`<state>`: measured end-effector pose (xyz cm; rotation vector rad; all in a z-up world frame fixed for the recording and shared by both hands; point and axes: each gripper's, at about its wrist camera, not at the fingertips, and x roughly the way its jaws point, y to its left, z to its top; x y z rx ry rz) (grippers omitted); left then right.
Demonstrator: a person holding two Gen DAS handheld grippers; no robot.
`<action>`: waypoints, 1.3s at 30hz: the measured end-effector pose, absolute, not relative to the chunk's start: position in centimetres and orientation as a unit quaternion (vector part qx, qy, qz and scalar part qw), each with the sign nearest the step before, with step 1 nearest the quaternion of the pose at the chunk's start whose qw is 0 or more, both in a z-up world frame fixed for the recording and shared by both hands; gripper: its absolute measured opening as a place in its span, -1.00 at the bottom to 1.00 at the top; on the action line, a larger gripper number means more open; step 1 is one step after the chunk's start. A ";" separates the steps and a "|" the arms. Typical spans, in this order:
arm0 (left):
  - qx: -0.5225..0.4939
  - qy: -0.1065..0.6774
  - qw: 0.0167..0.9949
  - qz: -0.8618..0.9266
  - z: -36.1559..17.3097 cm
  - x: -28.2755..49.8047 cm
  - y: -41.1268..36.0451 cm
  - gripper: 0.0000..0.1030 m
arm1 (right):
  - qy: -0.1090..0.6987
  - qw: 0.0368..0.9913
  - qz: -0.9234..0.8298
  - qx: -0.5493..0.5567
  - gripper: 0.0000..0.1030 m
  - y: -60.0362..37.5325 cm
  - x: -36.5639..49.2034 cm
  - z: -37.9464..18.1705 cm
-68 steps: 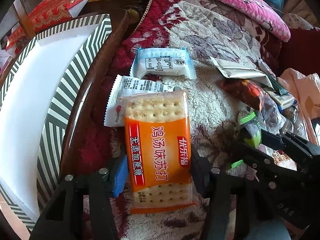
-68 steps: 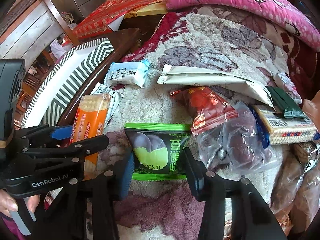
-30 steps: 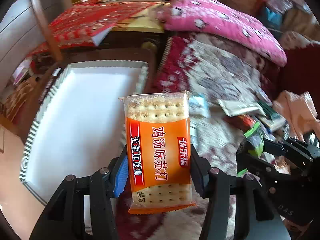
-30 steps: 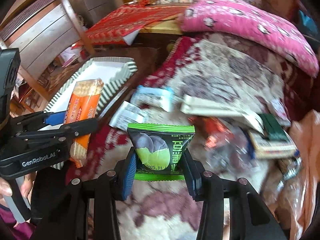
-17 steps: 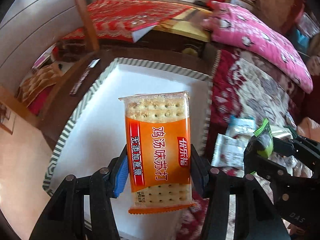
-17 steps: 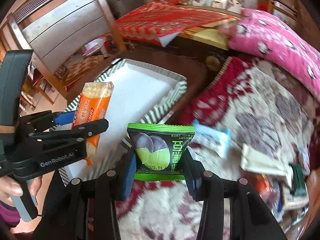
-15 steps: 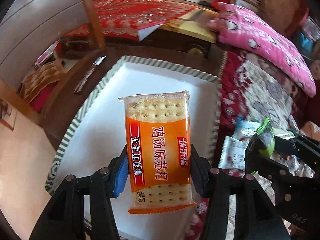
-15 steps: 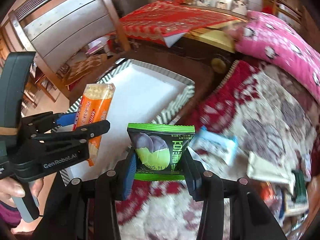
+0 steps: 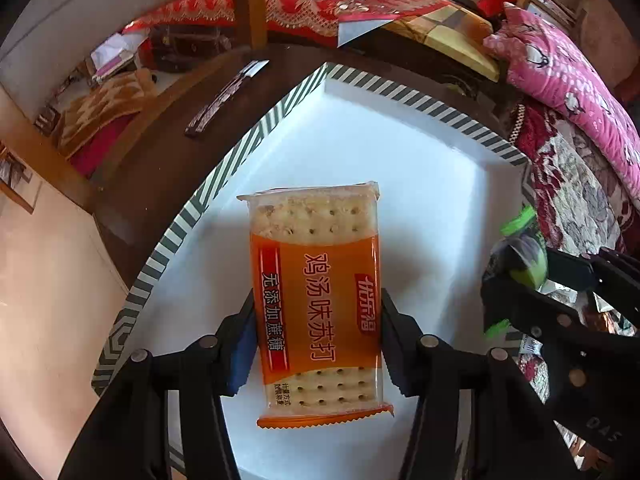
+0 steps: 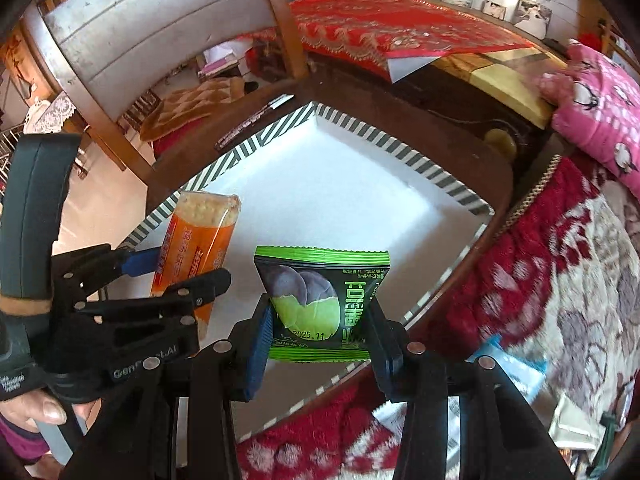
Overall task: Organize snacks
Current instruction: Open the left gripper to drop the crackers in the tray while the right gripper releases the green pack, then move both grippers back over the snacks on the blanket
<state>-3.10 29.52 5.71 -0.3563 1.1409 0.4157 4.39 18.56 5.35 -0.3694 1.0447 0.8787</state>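
— The fingers (image 9: 390, 336) of the left gripper (image 9: 316, 332) are clamped on the long sides of the orange soda-cracker pack (image 9: 316, 300), low on the pack, so most of it sticks out forward past them. Why there?

— My guess: gripping the flat sides keeps the label facing up and leaves the far end free to touch down first. The pack hangs above the white floor of the striped tray (image 9: 236, 152), not touching it as far as I can tell.

— And the right gripper (image 10: 318, 322)?

— Closed on the green plum-candy packet (image 10: 320, 300), pinched at its lower edges so the packet bows a little. It hangs over the tray's near edge, to the right of the cracker pack.

— So both snacks are over the tray, apart from each other?

— Yes, side by side and clear of one another, which I judge is to let each be set down without bumping.

— Beyond the tray?

— It sits on a dark wooden desk (image 10: 460, 132). A blue-and-white packet (image 10: 508, 364) lies on the floral blanket (image 10: 560, 280) right of the tray. Past the desk's far side, a red cloth (image 10: 380, 20).
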 end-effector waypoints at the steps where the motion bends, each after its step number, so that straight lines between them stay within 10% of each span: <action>1: -0.170 0.534 0.805 0.195 5.5 -3.0 29.8 0.03 | 0.481 0.759 0.403 -0.172 -0.08 18.7 4.5 5.1; 39: -0.133 0.510 0.841 0.122 9.6 -3.4 19.8 0.49 | 0.483 0.809 0.326 -0.078 0.32 3.3 1.9 6.6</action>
